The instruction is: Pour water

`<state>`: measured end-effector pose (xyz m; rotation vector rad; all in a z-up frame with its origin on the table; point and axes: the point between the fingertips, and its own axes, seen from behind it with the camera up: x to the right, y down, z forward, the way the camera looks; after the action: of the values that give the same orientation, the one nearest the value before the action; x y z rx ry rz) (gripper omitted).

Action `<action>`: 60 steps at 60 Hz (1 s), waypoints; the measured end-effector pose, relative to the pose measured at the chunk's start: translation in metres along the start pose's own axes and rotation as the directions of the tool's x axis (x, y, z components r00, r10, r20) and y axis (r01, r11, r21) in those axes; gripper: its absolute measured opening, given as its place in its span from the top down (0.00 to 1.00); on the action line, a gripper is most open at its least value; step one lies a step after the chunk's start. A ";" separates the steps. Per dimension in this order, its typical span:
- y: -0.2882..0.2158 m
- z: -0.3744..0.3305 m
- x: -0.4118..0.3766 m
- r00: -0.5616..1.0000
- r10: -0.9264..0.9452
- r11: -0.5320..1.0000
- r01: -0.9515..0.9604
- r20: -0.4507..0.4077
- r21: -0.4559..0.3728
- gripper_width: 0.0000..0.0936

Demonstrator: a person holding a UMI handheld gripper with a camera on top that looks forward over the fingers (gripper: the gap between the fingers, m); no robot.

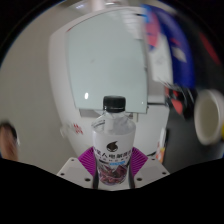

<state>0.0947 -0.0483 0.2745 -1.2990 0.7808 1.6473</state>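
A clear plastic water bottle (113, 140) with a black cap and a purple-and-white label stands upright between my fingers. My gripper (112, 166) is shut on the bottle: the magenta pads (86, 160) press its label on both sides. The bottle hides most of the fingers. It is held above a white table (100, 60). A round pale cup or bowl (209, 112) shows sideways, beyond the fingers to the right.
A dark blue object with coloured patches (170, 45) stands past the table's right side. A dark thing (182, 95) lies by the table's right edge near the cup. Something pale (8, 135) shows at the left.
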 end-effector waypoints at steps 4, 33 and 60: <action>-0.017 0.002 -0.024 0.961 -0.275 0.961 0.274 -0.037 -0.030 0.58; -0.233 -0.092 0.049 -0.030 -0.903 0.147 0.916 -0.428 -0.374 0.58; -0.272 -0.155 0.192 -0.105 -0.895 0.165 0.825 -0.433 -0.540 0.56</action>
<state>0.3913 -0.0210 0.0596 -1.9103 0.0078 -0.0417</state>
